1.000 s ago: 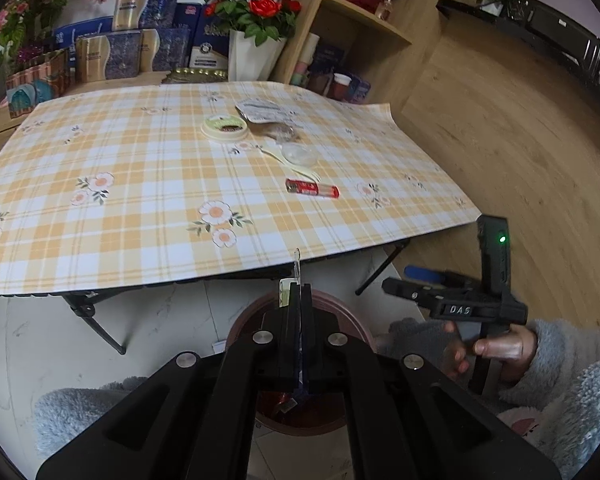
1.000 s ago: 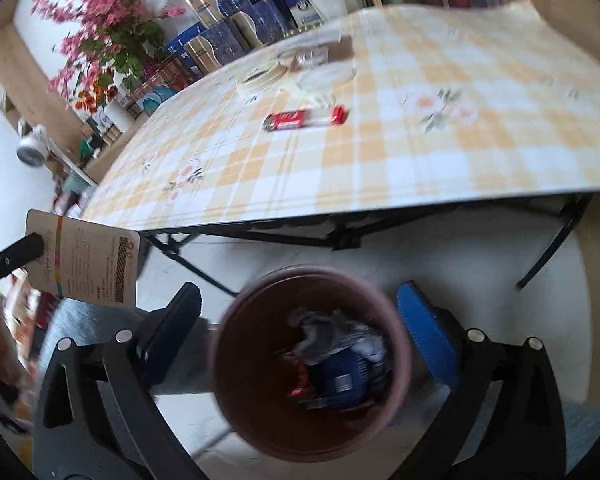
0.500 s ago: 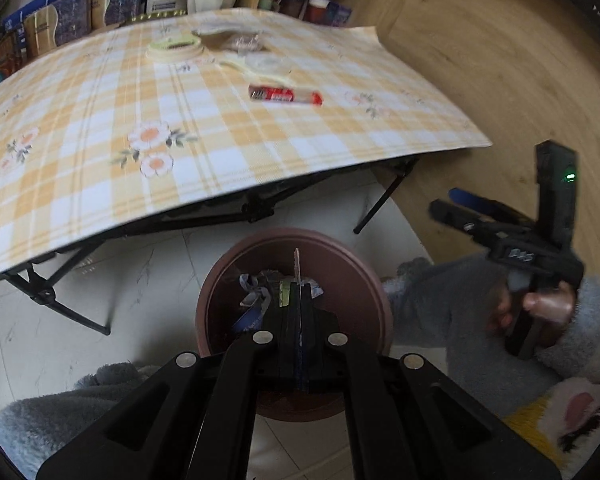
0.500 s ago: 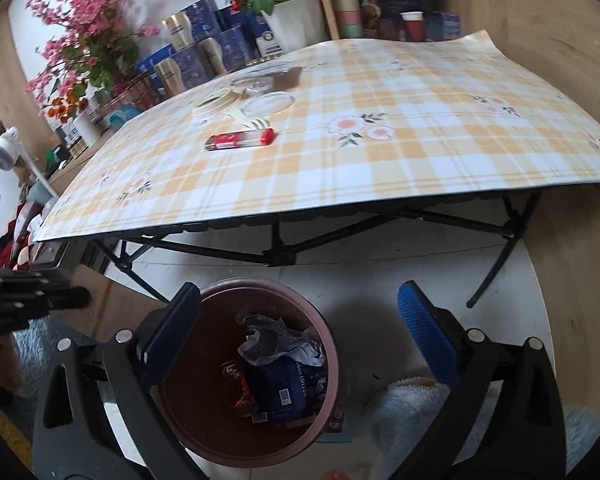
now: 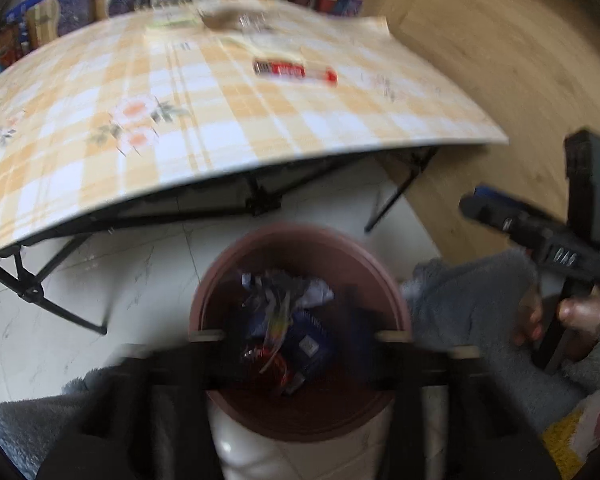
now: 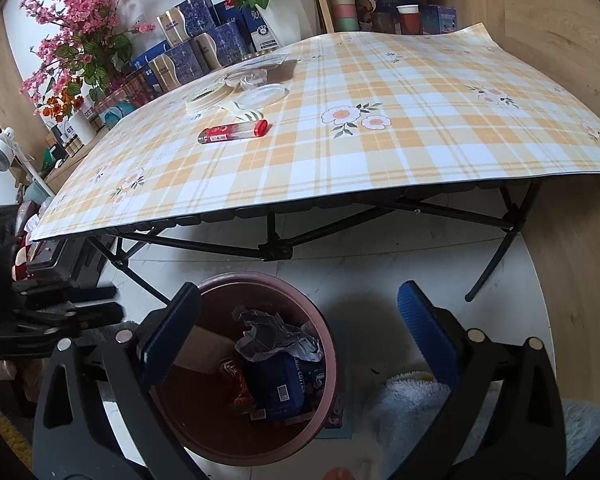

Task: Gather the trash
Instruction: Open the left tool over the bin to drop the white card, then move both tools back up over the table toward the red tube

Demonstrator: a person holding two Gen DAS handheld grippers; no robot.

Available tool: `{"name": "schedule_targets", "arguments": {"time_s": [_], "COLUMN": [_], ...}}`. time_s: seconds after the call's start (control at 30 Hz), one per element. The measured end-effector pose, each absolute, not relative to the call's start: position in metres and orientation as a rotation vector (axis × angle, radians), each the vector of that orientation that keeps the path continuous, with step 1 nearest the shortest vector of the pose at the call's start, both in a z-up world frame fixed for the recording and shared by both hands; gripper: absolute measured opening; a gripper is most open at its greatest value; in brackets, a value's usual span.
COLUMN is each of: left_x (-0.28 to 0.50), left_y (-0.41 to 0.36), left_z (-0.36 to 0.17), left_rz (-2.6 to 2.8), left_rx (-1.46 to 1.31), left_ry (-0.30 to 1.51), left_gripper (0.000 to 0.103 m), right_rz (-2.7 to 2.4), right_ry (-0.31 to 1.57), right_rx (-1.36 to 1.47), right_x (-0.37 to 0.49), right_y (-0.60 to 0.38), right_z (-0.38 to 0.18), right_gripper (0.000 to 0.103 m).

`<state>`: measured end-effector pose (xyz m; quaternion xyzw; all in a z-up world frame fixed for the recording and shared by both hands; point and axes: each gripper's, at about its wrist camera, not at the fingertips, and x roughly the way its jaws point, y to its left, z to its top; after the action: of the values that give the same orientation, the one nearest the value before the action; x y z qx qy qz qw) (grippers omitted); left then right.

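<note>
As trash drops into the bin (image 6: 260, 364), left tongs (image 5: 300, 338) have just spread, nothing pinched.
Left to right: left tongs hover over the bin below the table's (image 6: 380, 168) near edge; right tongs (image 6: 296, 340), spread and empty, flank its rim. Next, likely, a reach up for the red tube (image 6: 233, 132) left of the table's centre.

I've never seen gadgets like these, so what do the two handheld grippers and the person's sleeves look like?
The right gripper is a black frame with silver bolts and ribbed blue pads. In the left view its upright black handle shows a green light and white lettering. The left gripper looks black too, though blurred. The sleeves are fuzzy grey fleece.
</note>
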<state>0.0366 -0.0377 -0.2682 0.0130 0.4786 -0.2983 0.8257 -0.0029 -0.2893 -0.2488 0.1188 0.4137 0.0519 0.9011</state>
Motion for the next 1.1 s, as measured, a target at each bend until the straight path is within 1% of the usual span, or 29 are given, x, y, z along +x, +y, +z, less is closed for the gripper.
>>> {"name": "schedule_targets", "arguments": {"time_s": [0.07,0.17,0.2,0.23,0.37,0.67,0.97,1.1], "left_x": [0.033,0.03,0.029,0.029,0.03,0.033,0.028,0.031], "left_y": [-0.03,-0.017,-0.012,-0.009,0.009,0.016,0.003,0.005], "left_z": [-0.26,-0.252,-0.248,-0.246,-0.233,-0.222,-0.221,-0.221], "left_rz": [-0.601,-0.523,-0.489,-0.464,-0.331,-0.249,-0.263,-0.247], "left_rx": [0.002,-0.015,-0.025,-0.028,-0.046,-0.03,0.04,0.033], "left_ry": [0.957,0.901,0.876,0.861,0.793,0.72,0.668,0.666], "left_gripper": [0.073,0.084,0.085,0.09,0.096,0.097,0.097,0.097], "right_rz": [0.107,0.104,0.105,0.106,0.108,0.138,0.192,0.178], "right_ry": [0.857,0.861,0.863,0.869,0.886,0.844,0.884,0.899], "right_rx": [0.242,0.238,0.237,0.236,0.238,0.236,0.169,0.076], "right_x": [-0.003,-0.002,-0.002,-0.001,0.005,0.017,0.038,0.052], "right_y": [-0.289,-0.288,-0.288,-0.287,-0.286,-0.283,-0.275,-0.267], "right_z": [-0.249,-0.25,-0.25,-0.251,-0.251,-0.234,-0.227,-0.222], "right_gripper": [0.097,0.097,0.097,0.097,0.097,0.097,0.097,0.097]}}
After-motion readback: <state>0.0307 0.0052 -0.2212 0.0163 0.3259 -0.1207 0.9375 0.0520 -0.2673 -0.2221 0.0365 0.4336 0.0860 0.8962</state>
